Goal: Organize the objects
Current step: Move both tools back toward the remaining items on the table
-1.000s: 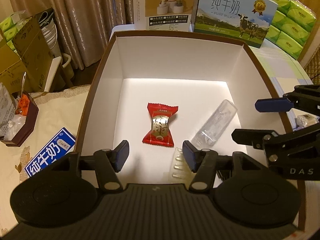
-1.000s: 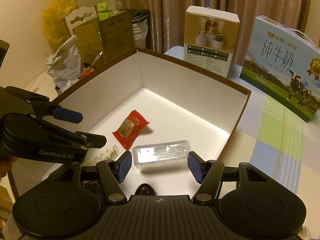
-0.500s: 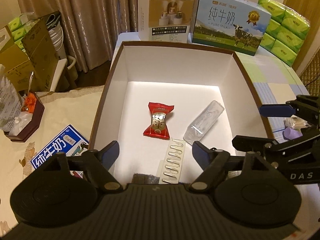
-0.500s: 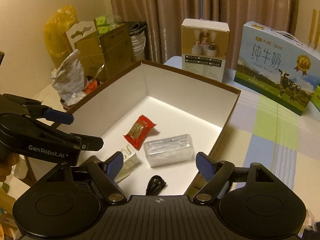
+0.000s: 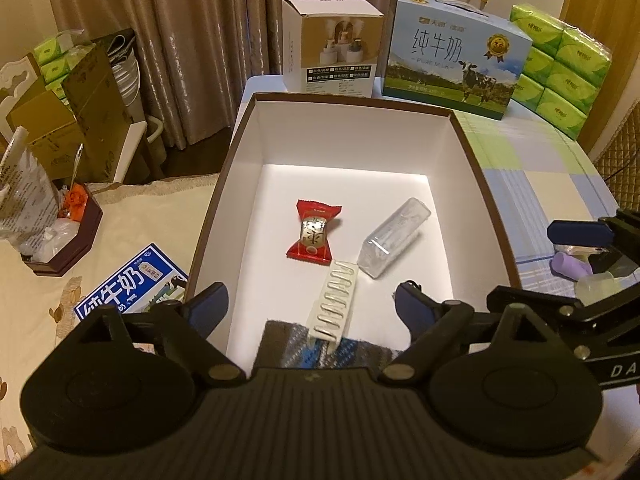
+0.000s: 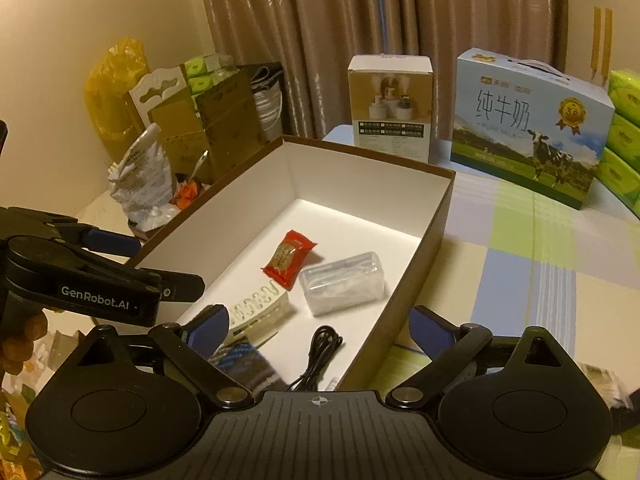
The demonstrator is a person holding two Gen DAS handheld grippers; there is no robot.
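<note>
A brown box with a white inside (image 5: pixel 478 184) (image 6: pixel 436 232) holds a red candy (image 5: pixel 314 236) (image 6: pixel 289 261), a clear plastic case (image 5: pixel 394 237) (image 6: pixel 344 288), a white blister strip (image 5: pixel 334 306) (image 6: pixel 260 308), a grey-blue cloth (image 5: pixel 320 346) (image 6: pixel 240 354) and a black cable (image 6: pixel 320 350). My left gripper (image 5: pixel 310 306) is open and empty above the box's near end. My right gripper (image 6: pixel 320 324) is open and empty over the box's near right corner. Each gripper shows in the other's view, the right gripper (image 5: pixel 560 272) at right and the left gripper (image 6: pixel 132 268) at left.
A blue milk carton (image 5: pixel 128 288) lies left of the box. A dark tray of clutter (image 5: pixel 60 240) sits further left. A white product box (image 5: pixel 332 44), a milk gift box (image 5: pixel 452 64) and green tissue packs (image 5: pixel 560 64) stand behind. Small purple and clear items (image 5: pixel 576 268) lie right of the box.
Both grippers have pulled back and up from the box and opened wider. The clear case now lies free on the box floor, and the cloth and cable have come into view.
</note>
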